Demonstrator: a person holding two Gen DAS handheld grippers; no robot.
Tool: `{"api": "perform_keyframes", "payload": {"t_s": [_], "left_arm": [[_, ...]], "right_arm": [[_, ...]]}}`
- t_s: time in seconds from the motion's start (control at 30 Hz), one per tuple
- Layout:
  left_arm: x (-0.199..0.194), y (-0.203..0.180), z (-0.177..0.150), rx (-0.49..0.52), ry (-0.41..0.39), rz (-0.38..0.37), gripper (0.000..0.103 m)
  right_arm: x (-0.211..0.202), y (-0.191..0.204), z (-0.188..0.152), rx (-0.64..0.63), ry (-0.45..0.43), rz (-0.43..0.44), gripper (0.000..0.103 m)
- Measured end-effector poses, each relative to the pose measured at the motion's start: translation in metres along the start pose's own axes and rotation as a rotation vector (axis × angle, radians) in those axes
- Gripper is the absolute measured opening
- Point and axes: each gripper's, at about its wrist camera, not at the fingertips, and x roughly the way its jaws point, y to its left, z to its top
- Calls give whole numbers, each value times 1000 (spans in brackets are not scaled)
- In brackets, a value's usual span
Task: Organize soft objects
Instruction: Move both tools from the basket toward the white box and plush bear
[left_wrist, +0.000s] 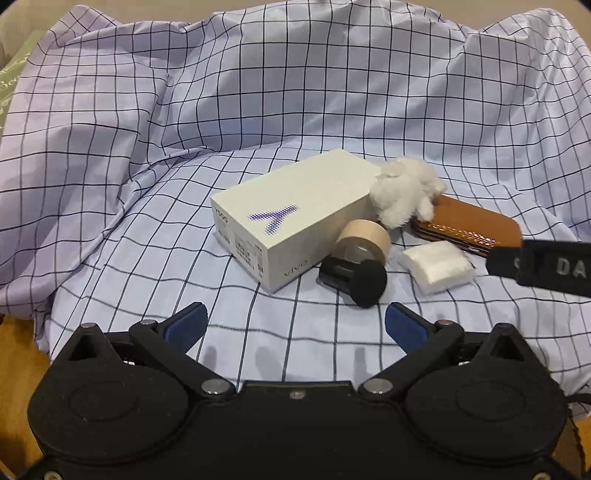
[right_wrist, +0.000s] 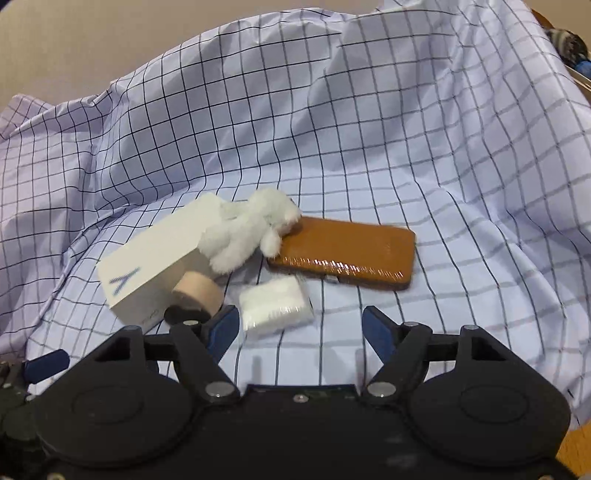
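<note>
Both claws hover empty over a checked cloth (left_wrist: 295, 92) draped across the desk. The left claw (left_wrist: 295, 325) stands wide open, and the right claw (right_wrist: 301, 328) is open too, somewhat narrower, with nothing between its pads.

The soft things sit in a tight cluster. A fluffy cotton wad (left_wrist: 404, 190) leans against the white phone box (left_wrist: 291, 218) and overlaps the near end of a brown leather case (left_wrist: 476, 227). A wrapped white gauze pad (right_wrist: 275, 304) lies flat on the cloth just ahead of the right claw, close to its left finger (right_wrist: 223, 328).

The main risk, I judge, is the crowding. A beige tape roll (left_wrist: 364, 238) and a black cylinder with a foam end (left_wrist: 352, 277) rest against the box right beside the pad — a claw closing on the pad could nudge either and set it rolling. The pad's slick wrapper may slip between the pads, and a low pinch could gather up the loose cloth with it. The cotton wad may tear or shed, leaving part stuck on the case or box.

In the left view, the right claw's finger (left_wrist: 543, 264) reaches in from the right edge, so the two claws could collide if both go for the same spot.
</note>
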Motion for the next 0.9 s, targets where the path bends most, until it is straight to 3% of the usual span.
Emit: {"api": "perform_keyframes", "payload": {"t_s": [0.37, 0.53, 0.63, 0.7, 0.9], "left_arm": [[30, 1, -8, 0, -24, -28, 99], [37, 3, -13, -12, -14, -69, 99], [49, 8, -18, -47, 36, -65, 99], [48, 10, -20, -61, 27, -76, 99], [50, 3, -22, -12, 31, -39, 100]], "right_arm": [[47, 11, -5, -99, -72, 1, 76], [57, 12, -8, -120, -50, 44, 78], [62, 12, -9, -120, -32, 36, 78], [65, 9, -10, -113, -18, 31, 78], [70, 15, -10, -137, 1, 33, 80]]}}
